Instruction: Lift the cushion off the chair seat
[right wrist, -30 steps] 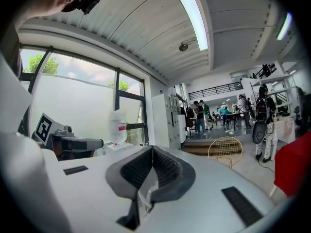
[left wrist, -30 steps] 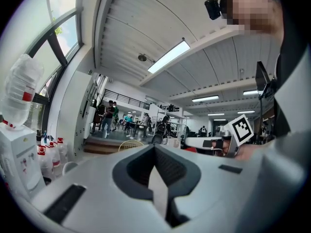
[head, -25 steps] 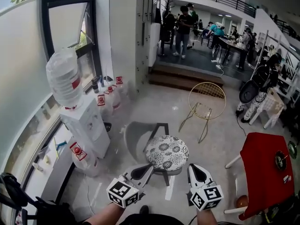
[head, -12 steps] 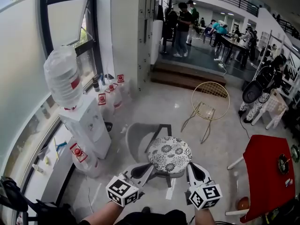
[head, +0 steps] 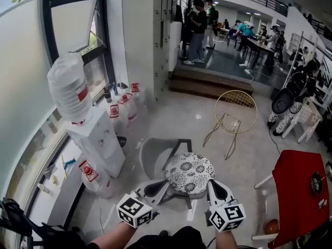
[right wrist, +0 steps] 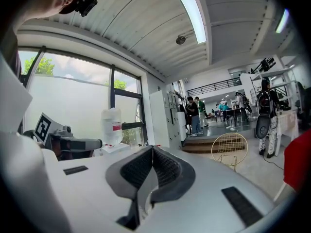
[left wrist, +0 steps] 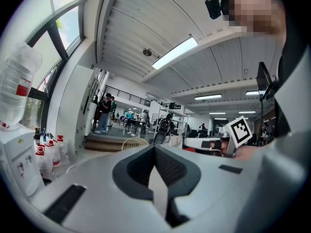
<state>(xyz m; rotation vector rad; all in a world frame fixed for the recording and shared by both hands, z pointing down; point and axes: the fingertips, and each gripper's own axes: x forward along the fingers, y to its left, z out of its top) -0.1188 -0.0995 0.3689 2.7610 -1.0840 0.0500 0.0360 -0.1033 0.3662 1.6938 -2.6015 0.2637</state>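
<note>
Over the whole seat of the grey chair, out to its rim, lies the round floral cushion, flat and not yet lifted. Left tongs and right tongs hang level by the seat's near edge, one on each side. Both are pinched together on nothing. They probably flank the cushion for a two-sided lift and must spread first.

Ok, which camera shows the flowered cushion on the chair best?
The head view: nearly the whole round cushion lies on the grey chair, seen from above. Both gripper views look out level above it and show none of it.
</note>
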